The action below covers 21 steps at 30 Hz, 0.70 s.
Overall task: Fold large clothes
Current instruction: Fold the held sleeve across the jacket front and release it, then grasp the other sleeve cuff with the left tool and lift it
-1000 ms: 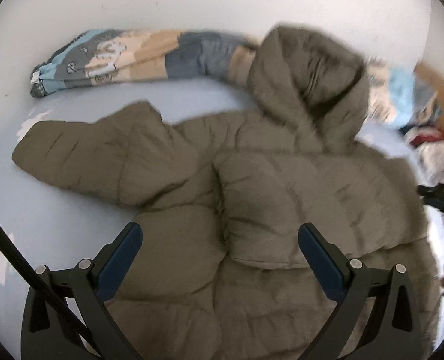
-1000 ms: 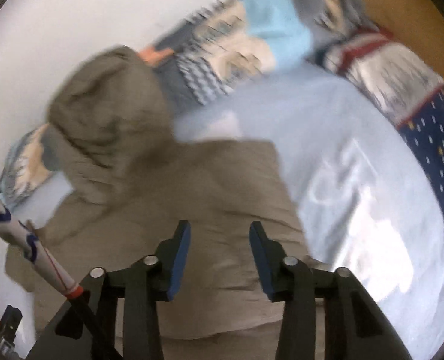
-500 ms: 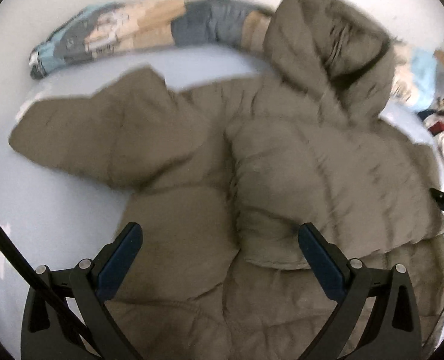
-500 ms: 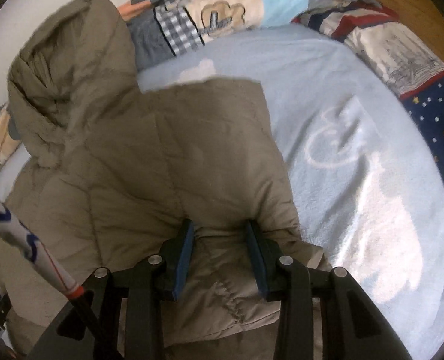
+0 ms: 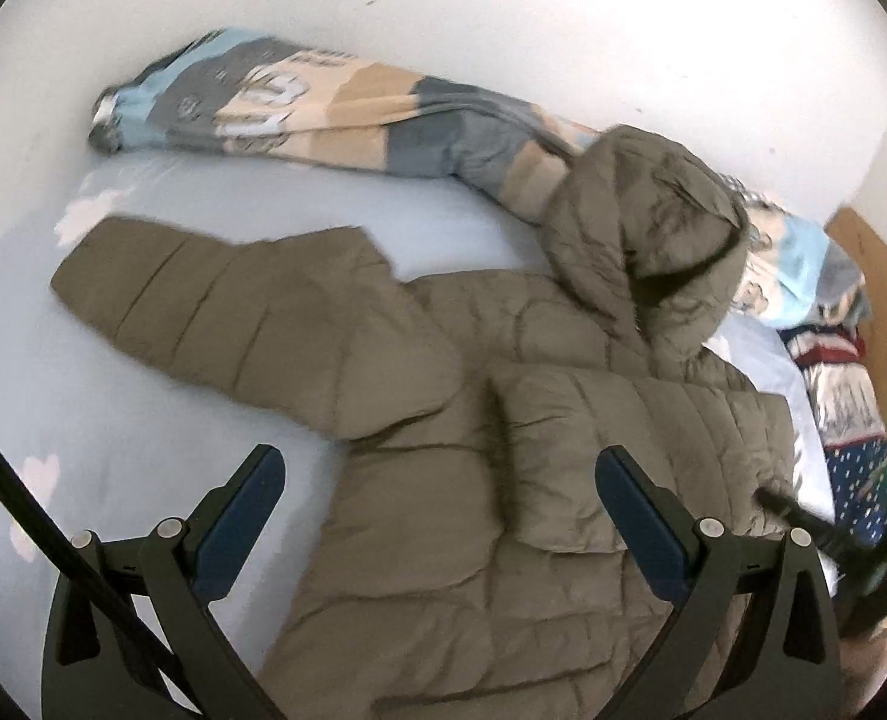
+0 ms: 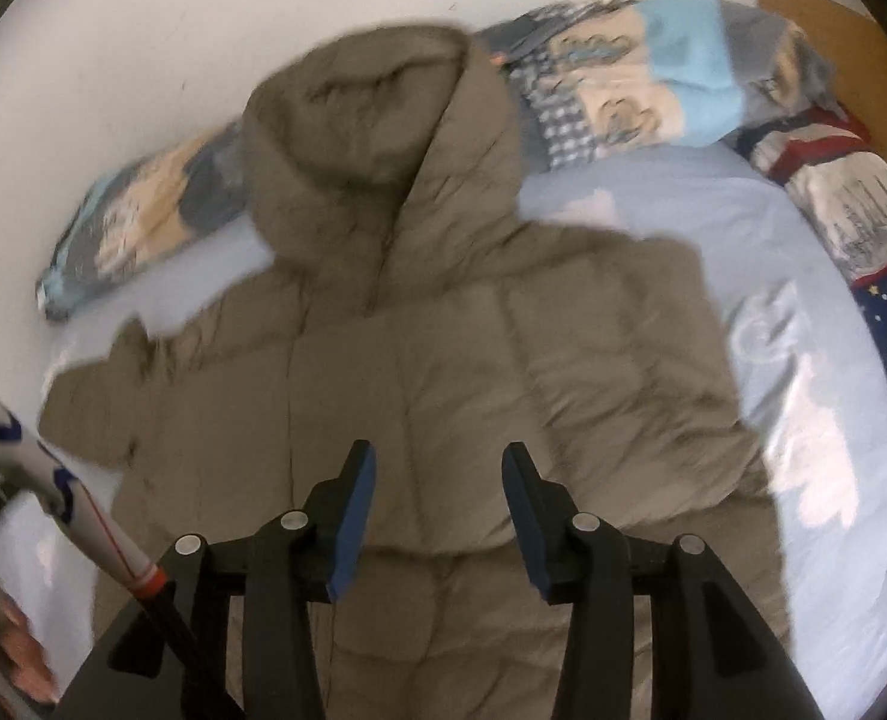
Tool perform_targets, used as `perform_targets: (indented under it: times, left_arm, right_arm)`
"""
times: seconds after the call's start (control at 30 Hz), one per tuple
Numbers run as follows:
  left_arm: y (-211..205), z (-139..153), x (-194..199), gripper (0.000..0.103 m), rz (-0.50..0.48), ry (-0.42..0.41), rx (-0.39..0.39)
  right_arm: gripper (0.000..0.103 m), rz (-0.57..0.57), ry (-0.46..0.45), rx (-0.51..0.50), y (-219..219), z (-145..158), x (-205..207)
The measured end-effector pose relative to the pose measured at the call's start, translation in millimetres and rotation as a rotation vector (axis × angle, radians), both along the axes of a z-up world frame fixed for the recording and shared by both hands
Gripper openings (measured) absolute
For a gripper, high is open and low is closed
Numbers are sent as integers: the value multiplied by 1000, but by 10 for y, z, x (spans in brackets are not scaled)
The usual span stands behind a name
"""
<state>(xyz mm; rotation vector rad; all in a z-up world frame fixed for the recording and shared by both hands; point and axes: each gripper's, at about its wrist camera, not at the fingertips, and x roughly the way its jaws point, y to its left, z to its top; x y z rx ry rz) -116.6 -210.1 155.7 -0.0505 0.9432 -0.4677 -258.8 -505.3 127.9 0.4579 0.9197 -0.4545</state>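
Item: olive puffer jacket [image 5: 503, 480], flat on bed [image 5: 143, 420], hood [image 5: 641, 240] at 12 o'clock; one sleeve folded in, other sleeve [image 5: 215, 306] out at 10 o'clock. Left gripper [image 5: 440, 516] fingers spread wide, right gripper [image 6: 437, 510] fingers part-spread, both empty. Advice: pinch cuff deeply; fold across squarely.

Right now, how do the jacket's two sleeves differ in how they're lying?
The left sleeve stretches out flat onto the blue sheet, away from the body. The right sleeve is folded in across the jacket's front, lying on the torso. Both share the same olive quilted fabric, and neither tool is gripping them.
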Motion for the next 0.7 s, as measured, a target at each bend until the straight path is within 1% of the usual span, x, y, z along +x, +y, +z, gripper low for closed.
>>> perform_targets:
  times: [0.1, 0.17, 0.2, 0.23, 0.3, 0.4, 0.5, 0.6, 0.7]
  left_arm:
    - [222, -46, 77, 103, 30, 30, -12]
    - [349, -53, 130, 103, 47, 37, -14]
    - [415, -49, 157, 103, 56, 39, -14]
    - [479, -42, 184, 103, 66, 41, -18]
    - [582, -28, 242, 103, 88, 47, -36]
    - [697, -14, 323, 103, 114, 57, -58]
    - [781, -14, 389, 103, 131, 58, -59]
    - [901, -33, 464, 103, 153, 59, -58]
    - [1056, -66, 557, 103, 176, 55, -40]
  right_arm:
    - [48, 30, 40, -4, 134, -295, 80]
    - [48, 47, 98, -27, 181, -513, 138]
    - [48, 41, 120, -11, 170, -605, 147]
    - [48, 30, 120, 3, 155, -633, 134]
    - [48, 17, 118, 4, 194, -545, 118]
    - [48, 34, 60, 12, 318, -258, 63]
    - [49, 52, 9, 26, 518, 16, -33]
    - [52, 97, -40, 60, 806, 200, -158]
    - [52, 167, -65, 81, 1112, 288, -257]
